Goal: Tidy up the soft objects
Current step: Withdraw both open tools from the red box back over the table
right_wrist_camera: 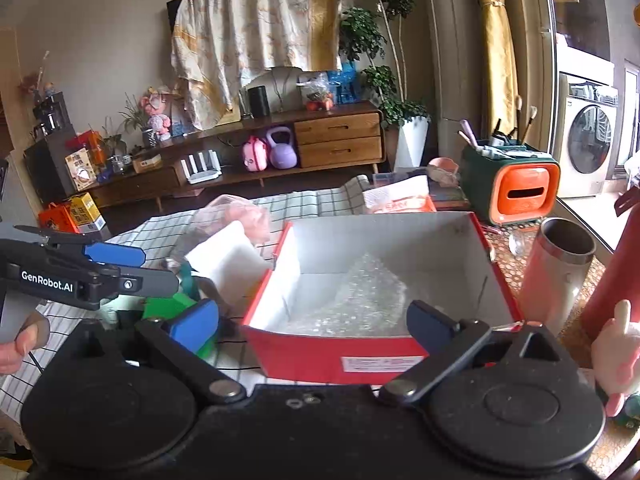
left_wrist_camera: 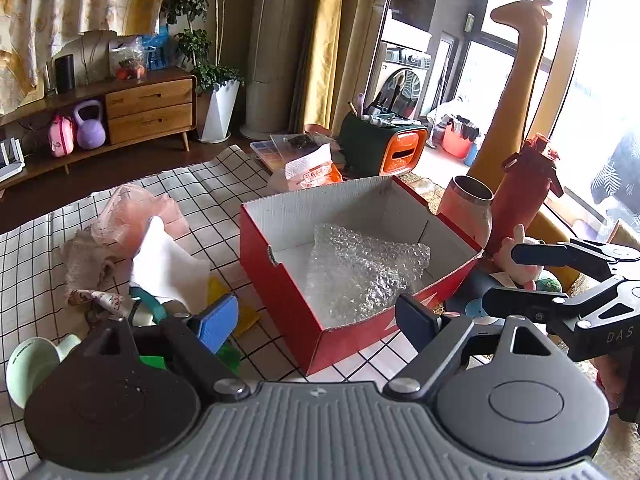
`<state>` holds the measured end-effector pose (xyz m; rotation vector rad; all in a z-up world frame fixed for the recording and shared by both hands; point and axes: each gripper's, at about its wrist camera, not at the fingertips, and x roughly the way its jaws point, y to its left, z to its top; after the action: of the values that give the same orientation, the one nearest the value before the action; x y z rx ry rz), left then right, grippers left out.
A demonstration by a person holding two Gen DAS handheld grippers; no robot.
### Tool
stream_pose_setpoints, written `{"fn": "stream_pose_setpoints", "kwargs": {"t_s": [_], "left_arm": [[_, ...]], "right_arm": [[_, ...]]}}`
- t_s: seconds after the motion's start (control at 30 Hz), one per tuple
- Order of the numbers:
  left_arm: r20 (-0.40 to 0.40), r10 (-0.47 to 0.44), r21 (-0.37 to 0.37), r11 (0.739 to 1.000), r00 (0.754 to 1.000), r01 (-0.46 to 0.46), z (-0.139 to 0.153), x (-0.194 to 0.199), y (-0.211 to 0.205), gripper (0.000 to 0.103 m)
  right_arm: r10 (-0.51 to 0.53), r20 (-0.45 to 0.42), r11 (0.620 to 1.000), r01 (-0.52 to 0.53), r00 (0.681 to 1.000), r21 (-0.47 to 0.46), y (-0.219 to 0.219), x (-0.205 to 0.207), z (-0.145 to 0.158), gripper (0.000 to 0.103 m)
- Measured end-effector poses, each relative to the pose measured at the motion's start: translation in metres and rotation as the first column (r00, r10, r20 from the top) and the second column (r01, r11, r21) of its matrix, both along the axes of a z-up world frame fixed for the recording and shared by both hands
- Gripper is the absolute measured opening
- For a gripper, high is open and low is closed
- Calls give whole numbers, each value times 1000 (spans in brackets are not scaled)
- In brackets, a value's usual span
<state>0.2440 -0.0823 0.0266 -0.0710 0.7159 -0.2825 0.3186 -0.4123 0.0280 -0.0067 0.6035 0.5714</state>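
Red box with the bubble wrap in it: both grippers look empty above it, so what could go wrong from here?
1. The steel cup and red bottle stand close beside the red box; a swing by the open right gripper might topple them.
2. The bubble wrap lies loosely puffed, so it could spring up and crowd later items.
3. The remaining soft pile, white cloth and pink bag, overlaps; the open left gripper may drag several at once.
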Motion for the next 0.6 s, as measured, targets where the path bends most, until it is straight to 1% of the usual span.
{"fn": "stream_pose_setpoints", "kwargs": {"t_s": [0.1,0.17,0.23,0.4,0.53,0.6], "left_arm": [[11,20,1,1000,1000,-20,0,-16,16,88],[18,30,6,1000,999,-30,-1,-26,26,92],[25,44,11,999,999,-44,-3,-36,37,100],[45,76,9,997,996,-76,-14,-60,61,103],[62,119,22,993,991,-120,-28,-78,77,103],[55,137,28,990,989,-138,-36,-85,84,103]], "right_arm": [[25,6,1000,-25,1000,12,12,-9,2,102],[42,8,999,-42,999,18,20,-14,2,102],[54,5,998,-54,999,20,28,-17,1,102],[87,-2,996,-87,996,21,51,-26,-4,102],[104,-25,994,-103,994,24,69,-29,-12,103],[113,-39,993,-113,993,19,77,-30,-17,102]]}}
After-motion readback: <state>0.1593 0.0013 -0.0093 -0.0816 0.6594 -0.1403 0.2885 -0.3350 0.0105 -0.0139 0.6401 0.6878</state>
